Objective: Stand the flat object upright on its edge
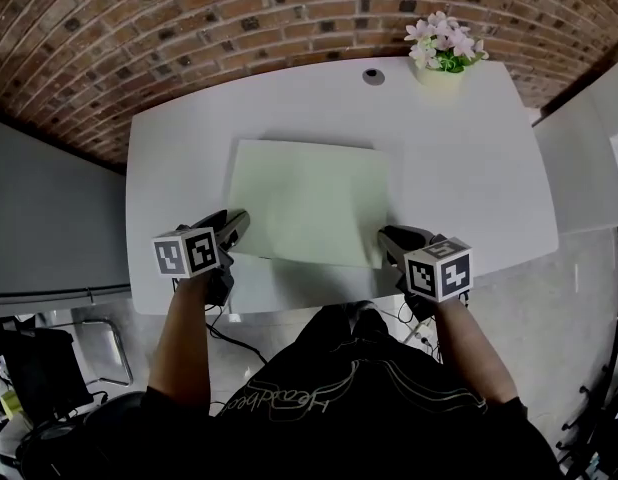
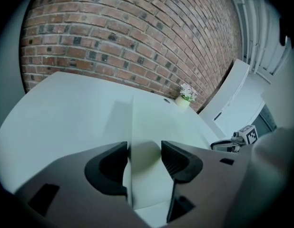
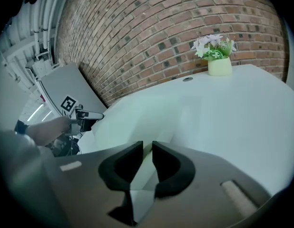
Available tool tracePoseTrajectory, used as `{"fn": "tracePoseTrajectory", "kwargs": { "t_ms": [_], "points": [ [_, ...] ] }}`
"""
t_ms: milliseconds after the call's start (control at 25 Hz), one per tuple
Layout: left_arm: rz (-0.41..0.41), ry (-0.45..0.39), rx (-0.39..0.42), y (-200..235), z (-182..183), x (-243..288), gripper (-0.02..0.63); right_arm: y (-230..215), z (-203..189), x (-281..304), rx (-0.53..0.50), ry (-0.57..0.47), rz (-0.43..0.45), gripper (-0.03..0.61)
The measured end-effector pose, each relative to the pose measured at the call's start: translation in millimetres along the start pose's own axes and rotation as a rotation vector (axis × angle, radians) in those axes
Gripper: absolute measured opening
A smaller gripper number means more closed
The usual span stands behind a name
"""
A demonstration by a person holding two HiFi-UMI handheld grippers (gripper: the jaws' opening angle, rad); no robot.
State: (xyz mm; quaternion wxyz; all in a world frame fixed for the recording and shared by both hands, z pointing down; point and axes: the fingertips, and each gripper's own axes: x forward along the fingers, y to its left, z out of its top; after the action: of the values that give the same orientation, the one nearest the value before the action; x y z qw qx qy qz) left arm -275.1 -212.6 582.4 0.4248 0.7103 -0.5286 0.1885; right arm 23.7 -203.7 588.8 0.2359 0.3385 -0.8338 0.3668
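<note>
Evidently mid-grasp: board (image 1: 309,203) lay at table (image 1: 179,158) centre. Left gripper (image 1: 234,228) gaped wide around 7 o'clock corner. Right gripper (image 1: 391,240) narrow, seemingly pinching 5 o'clock corner. Needed both grips firm and even before tipping near edge up.

You are reaching both arms forward, your left forearm (image 1: 184,338) and right forearm (image 1: 469,353) running roughly parallel and well apart. Each one is angling its tongs downward and away from you. Your left tongs (image 2: 144,158) are standing with jaws well apart, and the near left corner of the pale board (image 1: 309,203) is lying loose between them. Your right tongs (image 3: 147,158) are pinching the board's near right corner, with jaws nearly together.
</note>
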Motion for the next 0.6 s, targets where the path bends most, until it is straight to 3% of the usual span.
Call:
{"fn": "tracePoseTrajectory", "kwargs": {
  "t_ms": [240, 600],
  "points": [
    [0.039, -0.014, -0.012, -5, 2, -8, 0.221, -5, 3, 2, -0.008, -0.024, 0.007, 0.066],
    [0.065, -0.068, 0.042, -27, 12, -34, 0.196, -11, 2, -1, -0.028, -0.033, 0.008, 0.064]
  ]
}}
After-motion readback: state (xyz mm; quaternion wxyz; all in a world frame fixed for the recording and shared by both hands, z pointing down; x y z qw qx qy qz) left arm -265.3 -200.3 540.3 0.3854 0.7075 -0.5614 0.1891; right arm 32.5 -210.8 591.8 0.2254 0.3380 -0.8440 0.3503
